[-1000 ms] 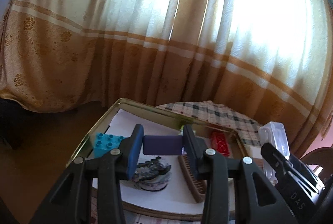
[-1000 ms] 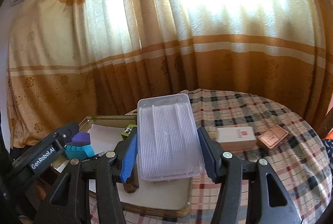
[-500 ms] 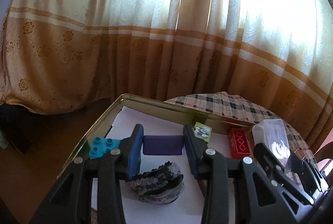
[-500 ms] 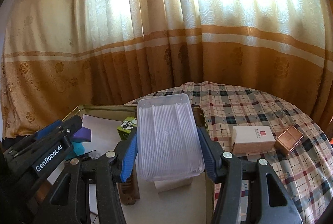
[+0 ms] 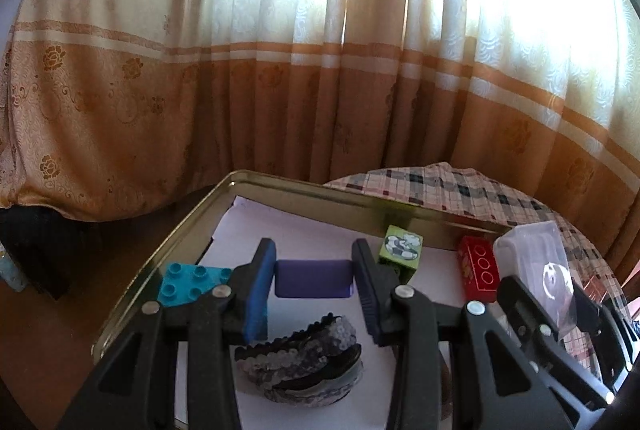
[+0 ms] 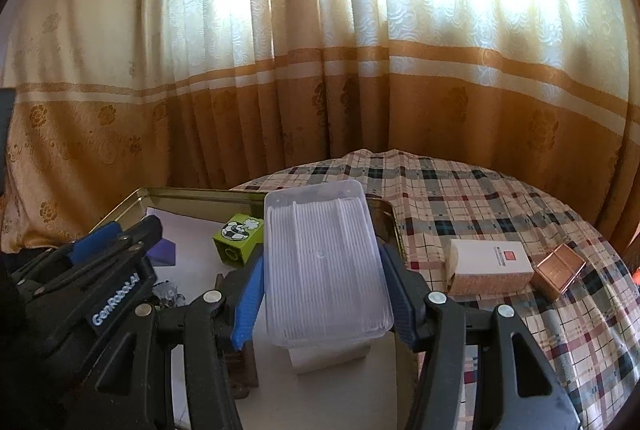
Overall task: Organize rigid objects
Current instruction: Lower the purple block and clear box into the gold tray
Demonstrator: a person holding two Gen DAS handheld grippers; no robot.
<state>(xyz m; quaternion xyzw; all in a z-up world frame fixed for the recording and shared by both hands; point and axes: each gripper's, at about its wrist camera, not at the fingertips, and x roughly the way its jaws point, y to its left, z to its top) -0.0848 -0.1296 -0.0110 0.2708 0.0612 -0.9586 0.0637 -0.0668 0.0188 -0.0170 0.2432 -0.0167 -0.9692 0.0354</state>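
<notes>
Round table under a plaid tablecloth (image 6: 500,198), backed by a cream and orange curtain (image 6: 320,70) with strong window glare through the top. Gold metal tray (image 5: 280,186) lined with white paper sits at the table's left edge.

My left gripper (image 5: 314,282) is clamped on a purple block (image 5: 314,278) above the tray; my right gripper (image 6: 320,294) is clamped on a clear plastic box (image 6: 324,262) over the tray's right side.

In the tray: teal brick (image 5: 192,282), green cube (image 5: 402,250), red brick (image 5: 478,270), sequined band (image 5: 300,362).

On the cloth: white carton (image 6: 490,264), copper box (image 6: 560,270).

A brown item (image 6: 240,366) under the right fingers is mostly hidden; can't identify it. The carton's print is unreadable.
</notes>
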